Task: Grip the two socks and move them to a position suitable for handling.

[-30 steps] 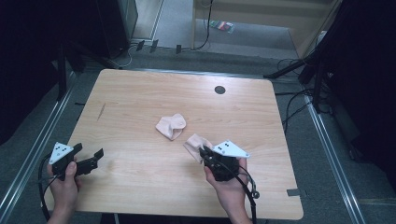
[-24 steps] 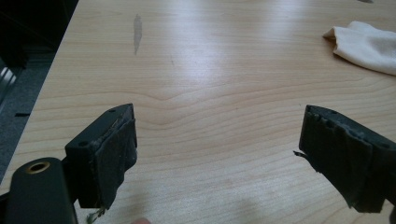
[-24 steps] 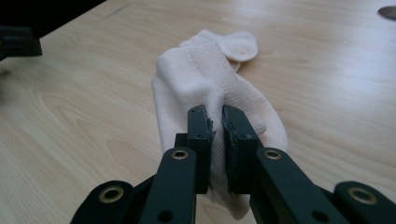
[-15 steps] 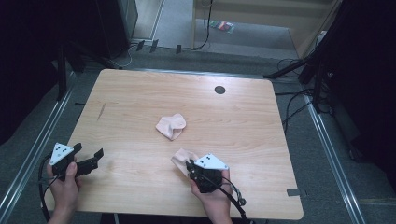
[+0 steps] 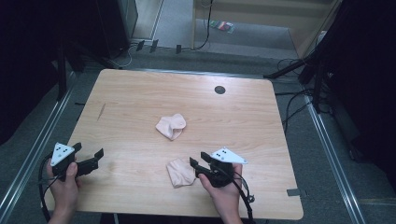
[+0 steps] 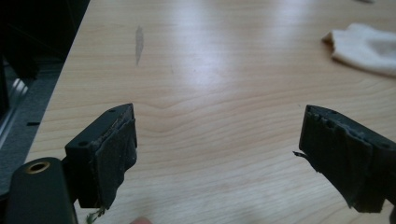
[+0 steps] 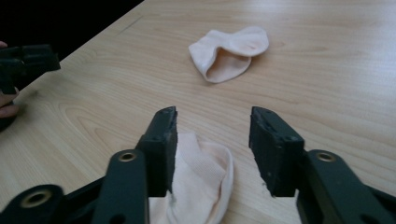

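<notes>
Spanning most of the high view, the wooden table (image 5: 243, 121) carries two pale pink socks. One sock (image 5: 171, 126) lies crumpled near the middle; the other sock (image 5: 180, 172) lies near the front edge, just beside the right gripper (image 5: 198, 163), whose jaws stand apart with nothing between them. At the front left corner, the left gripper (image 5: 99, 155) is held low over bare wood, jaws spread wide and empty.

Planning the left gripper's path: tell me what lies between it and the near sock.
Nothing: in the high view, bare wooden table runs from the left gripper to the near sock.
</notes>
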Demonstrator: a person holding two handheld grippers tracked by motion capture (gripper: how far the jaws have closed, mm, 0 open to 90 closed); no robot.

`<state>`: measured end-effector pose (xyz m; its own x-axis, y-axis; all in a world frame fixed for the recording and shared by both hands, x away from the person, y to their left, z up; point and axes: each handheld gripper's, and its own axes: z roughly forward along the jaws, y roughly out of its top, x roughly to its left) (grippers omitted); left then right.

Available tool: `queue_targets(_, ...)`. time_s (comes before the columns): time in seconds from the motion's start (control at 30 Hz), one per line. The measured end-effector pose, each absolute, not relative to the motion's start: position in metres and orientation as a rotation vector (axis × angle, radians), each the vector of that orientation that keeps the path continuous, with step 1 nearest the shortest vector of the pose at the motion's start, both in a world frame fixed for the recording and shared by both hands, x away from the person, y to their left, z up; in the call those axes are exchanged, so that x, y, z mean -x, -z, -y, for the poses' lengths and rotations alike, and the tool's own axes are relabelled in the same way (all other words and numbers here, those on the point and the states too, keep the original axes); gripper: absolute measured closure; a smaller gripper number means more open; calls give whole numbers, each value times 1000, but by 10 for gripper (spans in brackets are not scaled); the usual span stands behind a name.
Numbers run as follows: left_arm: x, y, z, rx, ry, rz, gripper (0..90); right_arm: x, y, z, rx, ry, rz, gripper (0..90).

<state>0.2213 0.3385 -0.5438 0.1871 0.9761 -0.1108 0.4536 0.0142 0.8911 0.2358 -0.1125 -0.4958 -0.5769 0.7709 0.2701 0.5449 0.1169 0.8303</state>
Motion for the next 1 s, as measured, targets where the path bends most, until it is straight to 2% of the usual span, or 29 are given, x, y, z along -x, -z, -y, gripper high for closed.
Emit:
queue_targets(0.03, -221, 541, -336, -1563, -731, -1396, 114, -237, 501, 114, -1318, -1417, -2189, 605)
queue_targets(0.17, -220, 531, -312, -1574, -689, -1347, 114, -233, 509, 107, -1272, -1377, -2250, 726)
queue_targets(0.3, -225, 523, -283, -1593, -615, -1300, 114, -233, 514, 96, -1224, -1357, -2309, 764)
queue_targets(0.67, -237, 515, -219, -1677, -531, -1181, 114, -243, 535, 89, -1275, -1261, -2338, 656)
queue_targets(0.8, -239, 516, -211, -1680, -514, -1171, 114, -243, 536, 88, -1274, -1237, -2329, 604)
queue_targets(0.83, -240, 516, -207, -1681, -508, -1167, 114, -243, 538, 87, -1277, -1219, -2332, 562)
queue_targets(1.0, -241, 516, -192, -1684, -473, -1151, 114, -242, 541, 84, -1262, -1190, -2353, 566)
